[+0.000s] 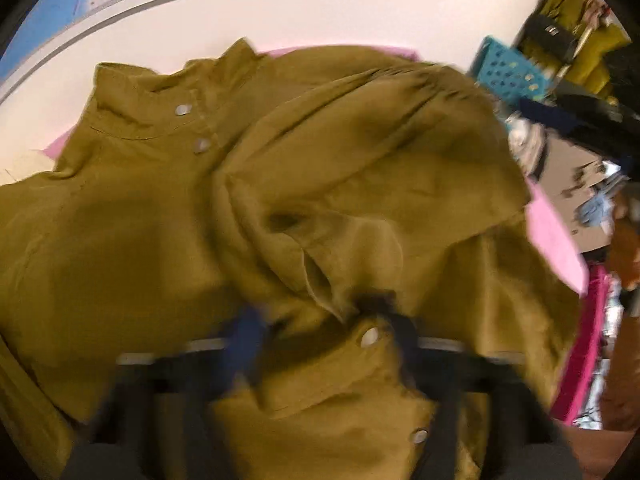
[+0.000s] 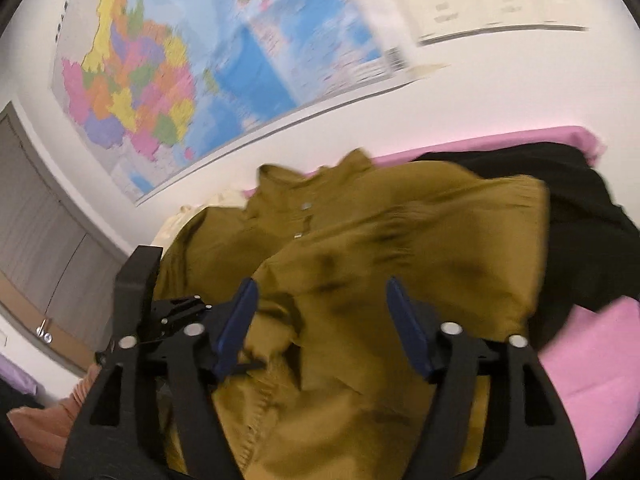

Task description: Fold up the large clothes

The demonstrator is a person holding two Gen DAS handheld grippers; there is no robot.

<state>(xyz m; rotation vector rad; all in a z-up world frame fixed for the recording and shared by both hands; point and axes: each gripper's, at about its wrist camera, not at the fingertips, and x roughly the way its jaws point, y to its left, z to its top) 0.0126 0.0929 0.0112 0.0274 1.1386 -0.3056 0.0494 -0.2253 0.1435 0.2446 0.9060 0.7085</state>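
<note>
Your work item is an olive-green button-front shirt. It lies spread on the pink cloth that covers the surface below; take this cloth as the reference for all positions. The shirt collar points toward the far edge of the pink cloth, next to the white wall. One folded-over panel of the shirt, with gathered pleats, lies across the shirt front.

Your left claw sits low over the near part of the shirt. The left wrist view is blurred by motion. Its blue finger pad stands apart from the dark finger on the other side, and bunched fabric with a pale button fills the gap. You cannot tell from this view whether the fingers grip the fabric.

Your right claw has its jaws wide apart above the shirt, near the middle of the pink cloth. Its blue pads touch nothing visible between them.

A black garment lies on the pink cloth, just beside the shirt and partly under its edge. A coloured map hangs on the wall beyond the far edge of the pink cloth. A turquoise perforated basket stands past the side edge of the pink cloth.
</note>
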